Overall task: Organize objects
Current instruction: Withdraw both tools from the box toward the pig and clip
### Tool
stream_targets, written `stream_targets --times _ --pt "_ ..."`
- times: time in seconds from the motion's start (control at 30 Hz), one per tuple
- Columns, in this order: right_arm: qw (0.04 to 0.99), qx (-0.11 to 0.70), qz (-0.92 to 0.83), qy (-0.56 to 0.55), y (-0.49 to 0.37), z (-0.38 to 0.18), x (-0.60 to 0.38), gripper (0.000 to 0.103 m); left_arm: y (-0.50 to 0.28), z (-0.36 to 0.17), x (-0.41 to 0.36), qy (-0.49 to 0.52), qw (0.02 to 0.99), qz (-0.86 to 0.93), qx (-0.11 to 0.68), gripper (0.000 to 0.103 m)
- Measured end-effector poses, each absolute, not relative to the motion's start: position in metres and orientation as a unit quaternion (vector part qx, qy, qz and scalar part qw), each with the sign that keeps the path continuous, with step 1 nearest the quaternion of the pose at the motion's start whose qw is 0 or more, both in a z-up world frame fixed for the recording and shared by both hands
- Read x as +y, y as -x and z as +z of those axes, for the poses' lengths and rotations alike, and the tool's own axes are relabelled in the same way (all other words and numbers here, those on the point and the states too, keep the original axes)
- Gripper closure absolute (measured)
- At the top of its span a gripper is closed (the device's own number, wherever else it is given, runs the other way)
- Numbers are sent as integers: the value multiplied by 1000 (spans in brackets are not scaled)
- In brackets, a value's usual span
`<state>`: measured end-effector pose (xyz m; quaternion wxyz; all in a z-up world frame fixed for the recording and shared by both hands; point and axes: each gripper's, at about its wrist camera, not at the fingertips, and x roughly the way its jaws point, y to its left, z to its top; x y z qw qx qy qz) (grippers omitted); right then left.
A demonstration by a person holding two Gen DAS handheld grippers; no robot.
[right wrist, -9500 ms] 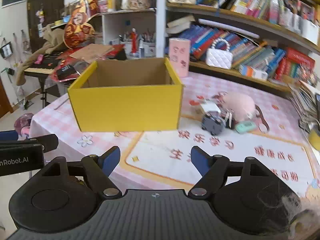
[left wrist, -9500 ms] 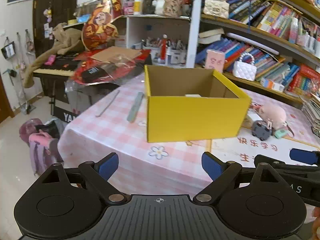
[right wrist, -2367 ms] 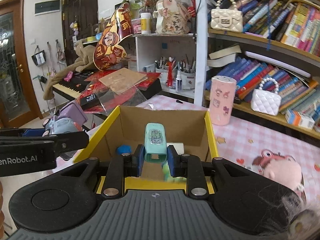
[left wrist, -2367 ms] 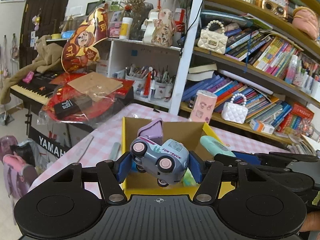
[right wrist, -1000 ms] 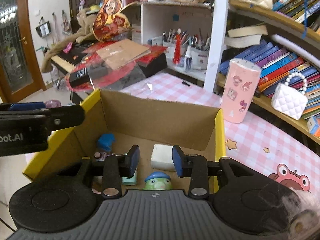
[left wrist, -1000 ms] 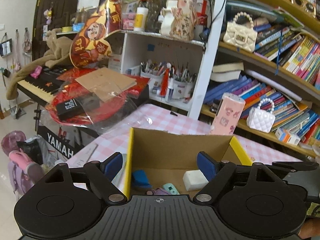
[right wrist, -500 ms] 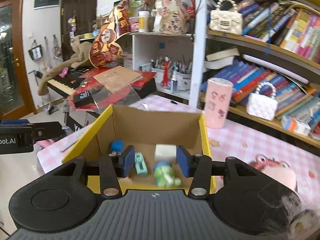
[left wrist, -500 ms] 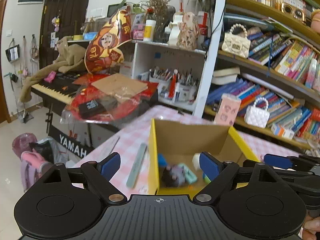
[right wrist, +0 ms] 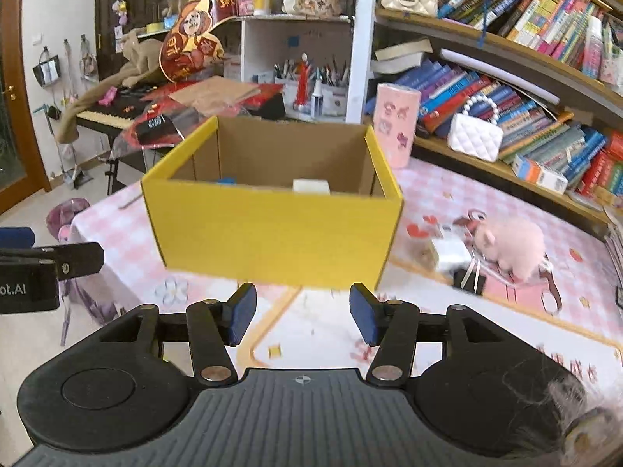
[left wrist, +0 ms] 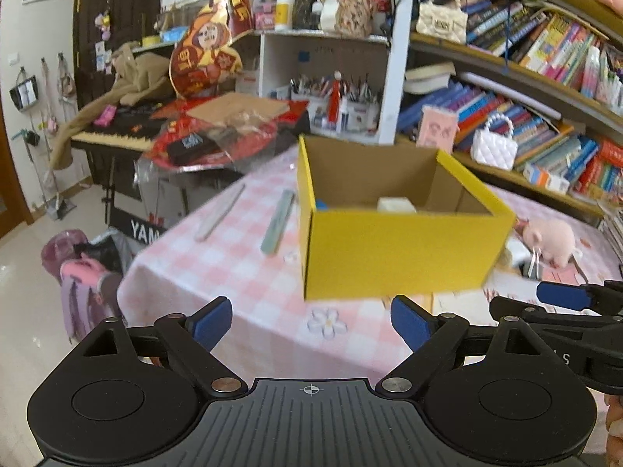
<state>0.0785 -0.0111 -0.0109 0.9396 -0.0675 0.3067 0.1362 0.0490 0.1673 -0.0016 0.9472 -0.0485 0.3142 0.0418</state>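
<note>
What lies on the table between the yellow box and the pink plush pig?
In the right wrist view, a small white packet and a dark flat item lie between the yellow box and the pink plush pig.

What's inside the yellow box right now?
Over the yellow box front wall, only a white block and a blue thing show; that wall hides the floor and anything else.
</note>
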Motion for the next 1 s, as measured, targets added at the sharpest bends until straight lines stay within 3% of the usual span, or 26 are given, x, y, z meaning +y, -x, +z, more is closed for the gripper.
stream_targets --times 0.53,1.0 --pt "942 331 42 38 -19 -34 -56 43 -23 -21 127 11 943 -23 331 11" --pt "940 337 -47 -2 -19 -37 -125 38 -55 -23 54 -23 937 -104 333 7"
